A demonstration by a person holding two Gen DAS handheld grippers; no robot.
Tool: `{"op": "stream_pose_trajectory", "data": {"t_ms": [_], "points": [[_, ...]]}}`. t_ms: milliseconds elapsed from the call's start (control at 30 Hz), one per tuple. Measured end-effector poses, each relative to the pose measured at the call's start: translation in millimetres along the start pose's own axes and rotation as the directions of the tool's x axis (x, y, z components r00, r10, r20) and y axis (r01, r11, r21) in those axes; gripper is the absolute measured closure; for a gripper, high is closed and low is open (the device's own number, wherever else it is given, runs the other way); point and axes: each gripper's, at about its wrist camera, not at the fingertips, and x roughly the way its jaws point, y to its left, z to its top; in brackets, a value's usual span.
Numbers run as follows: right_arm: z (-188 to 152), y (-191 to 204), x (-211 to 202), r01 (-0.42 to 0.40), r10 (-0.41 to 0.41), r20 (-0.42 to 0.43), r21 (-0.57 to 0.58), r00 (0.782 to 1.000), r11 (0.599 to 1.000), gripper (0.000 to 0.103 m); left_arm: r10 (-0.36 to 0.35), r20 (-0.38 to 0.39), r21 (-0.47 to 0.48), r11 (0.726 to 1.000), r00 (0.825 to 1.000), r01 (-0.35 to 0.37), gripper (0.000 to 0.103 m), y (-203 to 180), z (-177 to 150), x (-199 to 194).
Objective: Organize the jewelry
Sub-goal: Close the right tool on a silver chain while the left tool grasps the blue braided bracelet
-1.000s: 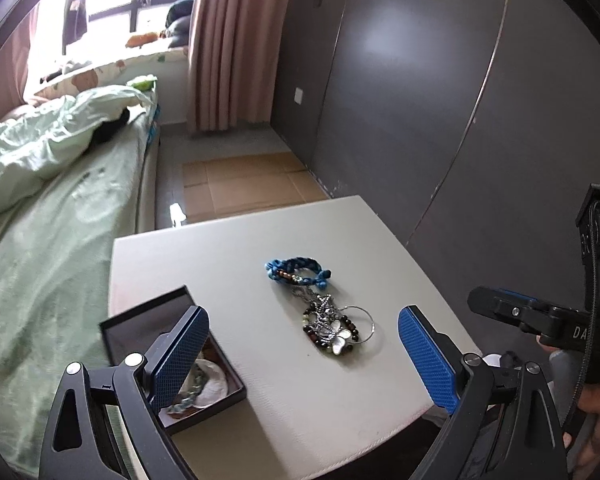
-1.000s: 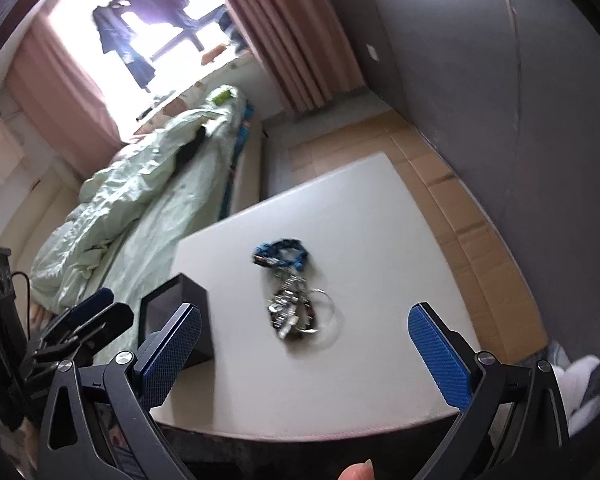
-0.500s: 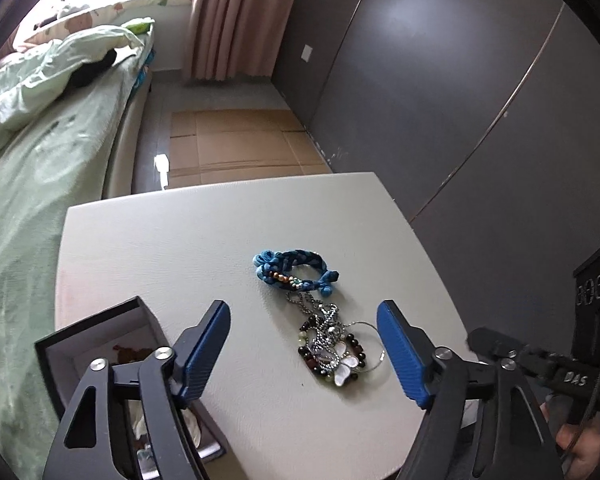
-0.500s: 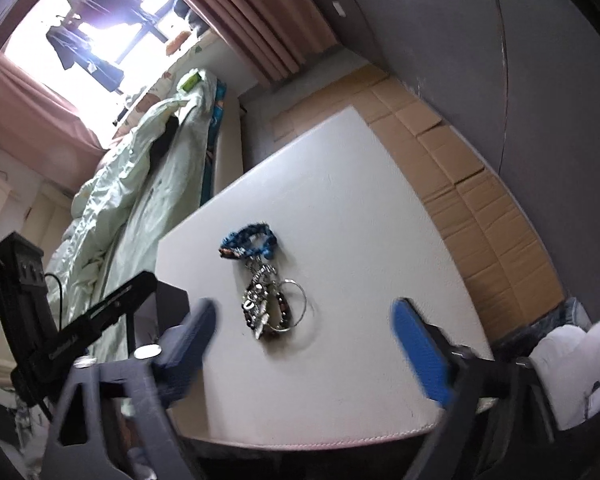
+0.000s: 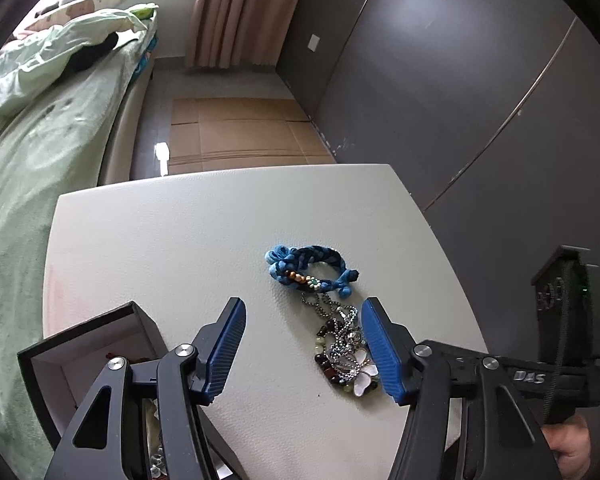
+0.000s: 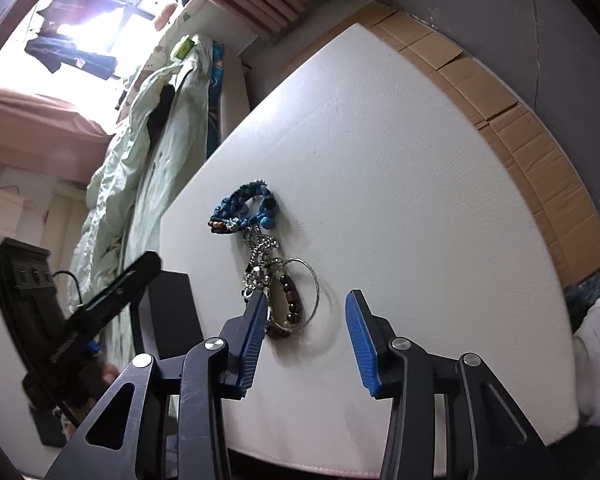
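A pile of jewelry lies on the white table (image 5: pixel 172 240): a blue braided bracelet (image 5: pixel 308 268), a silver chain (image 5: pixel 336 320), a dark bead bracelet and a white flower pendant (image 5: pixel 362 372). My left gripper (image 5: pixel 302 344) is open and empty, low over the table, its right finger beside the pendant. An open black jewelry box (image 5: pixel 80 360) stands at its left. In the right wrist view my right gripper (image 6: pixel 306 328) is open and empty, its left finger touching the near end of the pile, by the bead bracelet (image 6: pixel 290 300) and a thin silver hoop (image 6: pixel 314 280). The blue bracelet (image 6: pixel 244 208) lies farther off.
A bed with a pale green duvet (image 5: pixel 40 128) runs along the table's left side. A dark wall (image 5: pixel 460 80) stands at the right. Brown cardboard (image 5: pixel 236 128) covers the floor beyond the table. The box (image 6: pixel 172 312) shows at the left of the right wrist view.
Both grippers have come down and forward toward the jewelry pile. Both have narrowed their opening but stay open. The jewelry has not moved.
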Motion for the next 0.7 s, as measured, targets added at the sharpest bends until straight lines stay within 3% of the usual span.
{"op": "stream_pose_trajectory", "data": {"t_ms": [67,300,467,600,700], "points": [[1,1,7,0.01,-0.01,-0.018,-0.003,1.0,1.0,0.073,-0.009,0.004,-0.002,1.0,1.0,0.009,0.041,1,-1,-1],[2,15,28,0.098,-0.1,-0.034,-0.059,0.994,0.993,0.081,-0.015,0.015,-0.017,1.0,1.0,0.015,0.041,6,-1,-6],[2,17,30,0.151,-0.152,-0.009,-0.072,0.988,0.986,0.097,-0.009,0.012,-0.02,1.0,1.0,0.009,0.041,9,-3,-7],[1,24,29,0.208,-0.208,0.015,-0.126,0.978,0.97,0.098,-0.004,0.017,-0.026,1.0,1.0,0.005,0.041,12,-3,-9],[-1,30,20,0.194,-0.188,0.054,-0.144,0.981,0.97,0.099,-0.012,0.011,-0.036,0.999,1.0,0.012,0.041,14,-1,-6]]}}
